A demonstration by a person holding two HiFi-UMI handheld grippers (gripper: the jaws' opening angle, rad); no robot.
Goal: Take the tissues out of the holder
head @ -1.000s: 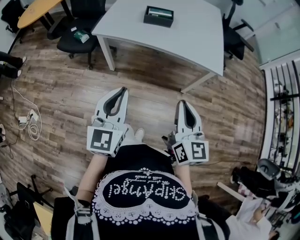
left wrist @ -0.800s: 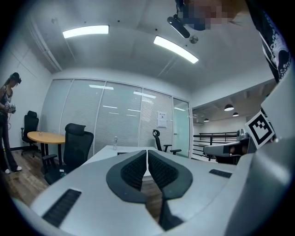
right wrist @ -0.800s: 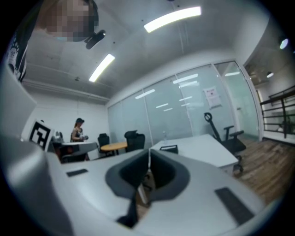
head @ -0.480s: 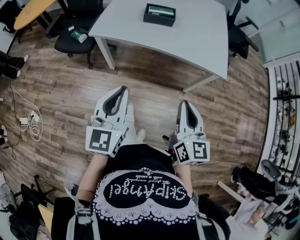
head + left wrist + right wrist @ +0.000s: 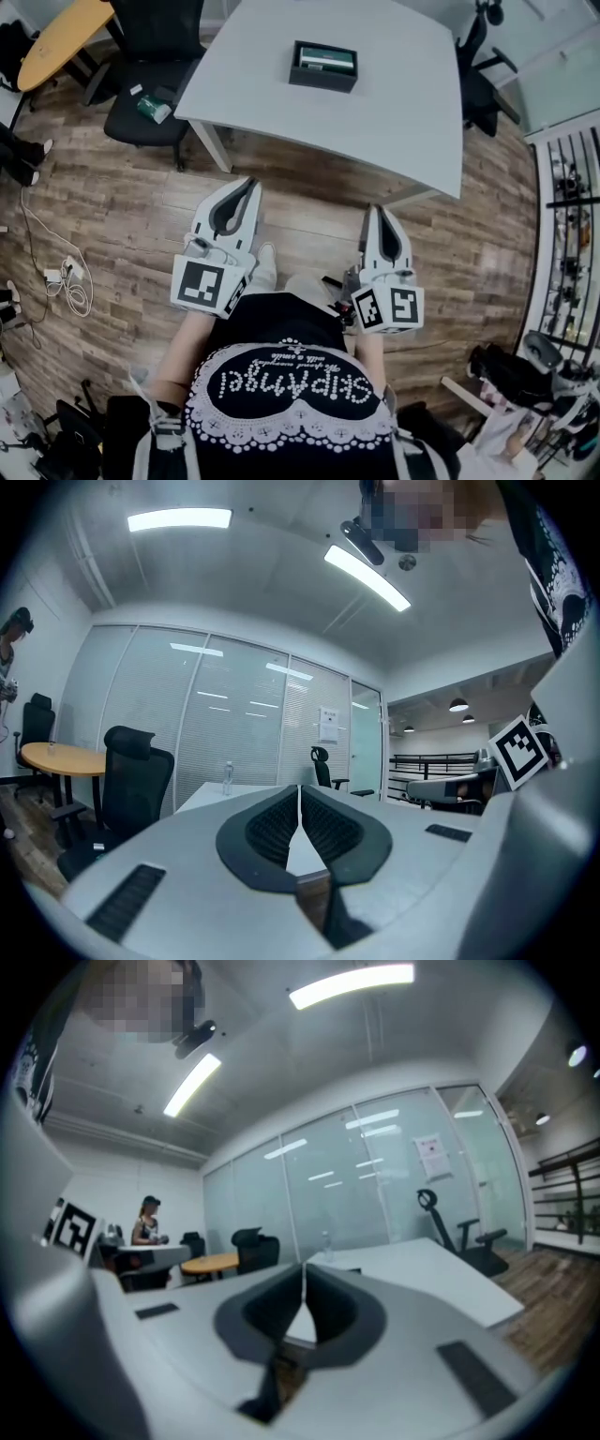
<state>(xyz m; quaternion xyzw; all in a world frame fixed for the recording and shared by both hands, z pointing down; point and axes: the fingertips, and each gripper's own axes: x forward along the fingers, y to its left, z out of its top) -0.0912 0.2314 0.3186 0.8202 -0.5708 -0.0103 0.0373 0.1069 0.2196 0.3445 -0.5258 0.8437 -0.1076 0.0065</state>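
Dark holder [image 5: 322, 82] on table [image 5: 403, 112], tissue pack [image 5: 326, 59] inside; left gripper [image 5: 251, 184], right gripper [image 5: 378, 212] both closed, empty.

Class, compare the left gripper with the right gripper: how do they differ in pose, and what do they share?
The left gripper slants toward the person's right; the right gripper points almost straight ahead. The left gripper reaches further forward than the right gripper. Both have fingers shut on nothing, and both are short of the white table bearing the holder.
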